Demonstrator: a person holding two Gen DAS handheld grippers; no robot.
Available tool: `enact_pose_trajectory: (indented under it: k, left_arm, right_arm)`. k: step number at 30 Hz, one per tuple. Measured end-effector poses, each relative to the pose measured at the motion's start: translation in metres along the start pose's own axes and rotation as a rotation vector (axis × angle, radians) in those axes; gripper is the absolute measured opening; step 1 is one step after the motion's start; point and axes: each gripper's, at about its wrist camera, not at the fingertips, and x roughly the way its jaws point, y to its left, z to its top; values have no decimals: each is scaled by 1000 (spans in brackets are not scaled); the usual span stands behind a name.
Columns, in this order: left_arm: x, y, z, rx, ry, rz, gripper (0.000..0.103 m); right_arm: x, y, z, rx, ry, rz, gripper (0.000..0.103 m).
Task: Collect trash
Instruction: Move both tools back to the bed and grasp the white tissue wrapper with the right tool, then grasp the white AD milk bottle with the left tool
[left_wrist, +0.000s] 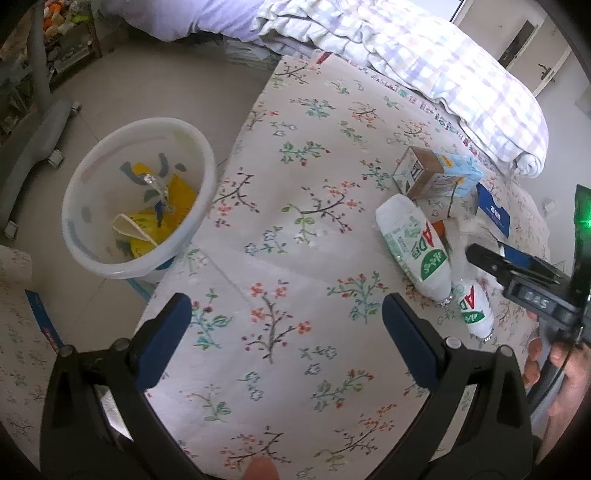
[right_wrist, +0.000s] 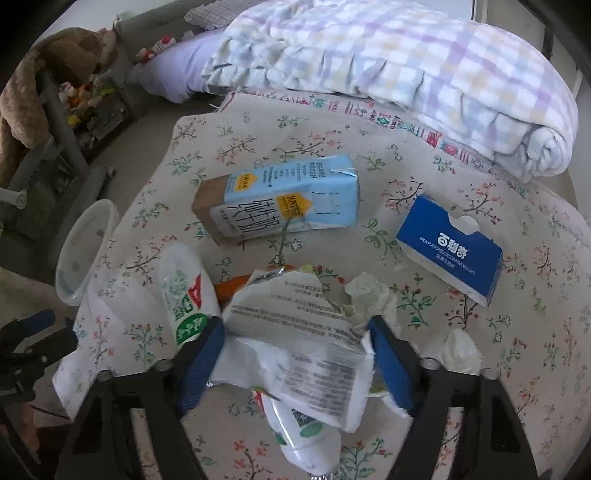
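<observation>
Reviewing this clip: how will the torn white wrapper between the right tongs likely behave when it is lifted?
The torn white wrapper is crinkled and ragged, so it probably flops and sags rather than holding shape. It looks thin and empty, likely very light. The right tongs flank its edges, so it may crumple or slip when squeezed.

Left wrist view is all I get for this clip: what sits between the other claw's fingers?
Observer: A torn white wrapper lies between the blue pads of the right claw; whether they pinch it, I cannot tell.
Operator: Anything loose beside it?
Observer: A crumpled tissue lies just outside its right finger, on the floral cover.
Operator: And the blue box behind?
Observer: The blue biscuit box lies printed face up, apart from the milk carton.
</observation>
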Motion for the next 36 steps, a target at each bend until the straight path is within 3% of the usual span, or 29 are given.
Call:
enact_pose_trajectory:
  k: [1, 3, 5, 6, 17, 21, 28, 36]
  left_arm:
    - [1, -2, 0, 1, 2, -1, 102]
    - [3, -5, 1, 1, 6, -3, 102]
    - [5, -9, 1, 2, 13, -11, 102]
    - [6, -12, 2, 3, 16, -18, 102]
    - [22, -56, 16, 54, 2, -58, 102]
    - [35, -69, 20, 22, 15, -63, 102]
    - [49, -83, 21, -47, -33, -48, 101]
    - [63, -103, 16, -44, -42, -93, 85]
  right_arm:
    - [0, 0, 0, -1, -5, -6, 53]
    - [-4, -4, 0, 10, -13, 9, 46]
    - [-11, -8, 0, 26, -28, -3, 29]
    - [-14, -11, 0, 33, -32, 2, 28]
    - [-73, -62, -13, 213, -162, 106, 26]
    - [-77, -77, -24, 229, -148, 74, 27]
    - [-74, -106, -39, 262, -114, 15, 27]
    - [-75, -127, -49, 325, -95, 55, 27]
